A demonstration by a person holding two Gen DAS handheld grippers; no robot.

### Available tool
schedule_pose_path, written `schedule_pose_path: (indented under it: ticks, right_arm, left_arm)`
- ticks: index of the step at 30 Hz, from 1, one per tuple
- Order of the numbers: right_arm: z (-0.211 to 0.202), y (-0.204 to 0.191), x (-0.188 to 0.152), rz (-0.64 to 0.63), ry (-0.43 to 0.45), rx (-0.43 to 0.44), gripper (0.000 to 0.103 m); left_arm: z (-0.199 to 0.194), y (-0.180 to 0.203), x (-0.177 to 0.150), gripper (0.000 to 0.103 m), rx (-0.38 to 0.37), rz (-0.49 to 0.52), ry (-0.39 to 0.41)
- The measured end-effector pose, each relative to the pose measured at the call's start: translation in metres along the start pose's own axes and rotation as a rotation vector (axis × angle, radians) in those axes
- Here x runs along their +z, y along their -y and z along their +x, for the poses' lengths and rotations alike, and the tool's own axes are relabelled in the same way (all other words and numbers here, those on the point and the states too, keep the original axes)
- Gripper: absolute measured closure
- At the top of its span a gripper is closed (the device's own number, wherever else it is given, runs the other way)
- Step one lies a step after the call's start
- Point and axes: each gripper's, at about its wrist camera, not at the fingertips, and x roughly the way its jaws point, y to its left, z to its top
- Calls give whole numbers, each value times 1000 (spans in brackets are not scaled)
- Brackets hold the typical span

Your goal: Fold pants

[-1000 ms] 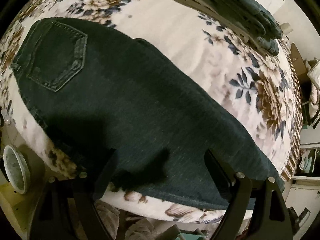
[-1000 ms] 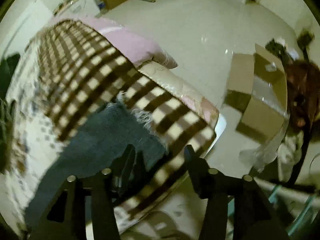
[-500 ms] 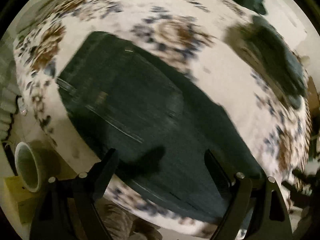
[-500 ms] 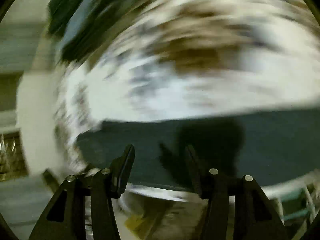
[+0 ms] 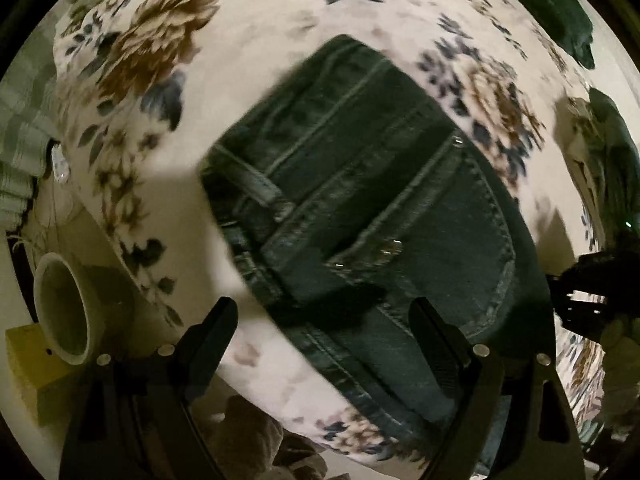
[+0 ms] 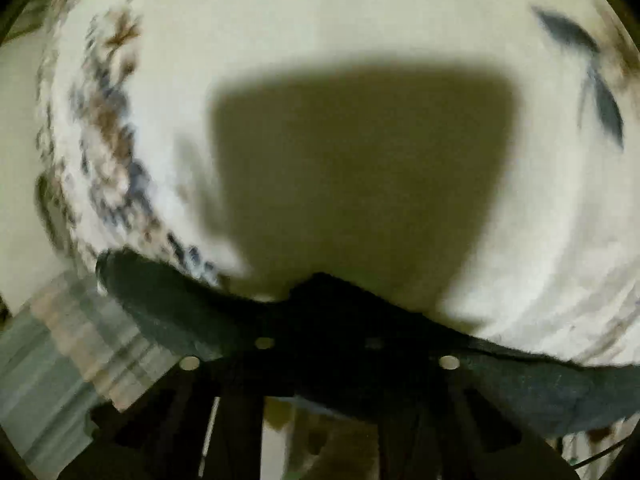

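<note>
- the pants (image 5: 372, 216), of dark denim, are laid flat on the flowered bed cover (image 5: 248, 44), waist end with pocket and rivets turned toward the left wrist camera, so that a fold can be made on a smooth base.
- the left tongs (image 5: 324, 316) are held apart over the near waist edge, nothing between the fingers; they seem placed so to take the edge.
- in the right wrist view dark cloth (image 6: 168, 300) is draped across the right tongs (image 6: 320, 344); whether these are clamped on it cannot be told.
- a cup (image 5: 64, 308) is seen beside the bed, well apart.
</note>
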Motion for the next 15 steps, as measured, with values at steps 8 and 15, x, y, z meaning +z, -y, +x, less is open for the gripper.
schedule_pose_path:
  ticks: [8, 15]
  right_arm:
    - [-44, -2, -6, 39, 163, 10, 96]
    - [-58, 34, 5, 98, 208, 129, 72]
  left_arm:
    - [-7, -26, 6, 16, -32, -43, -6]
    - [-21, -45, 15, 16, -42, -56, 10]
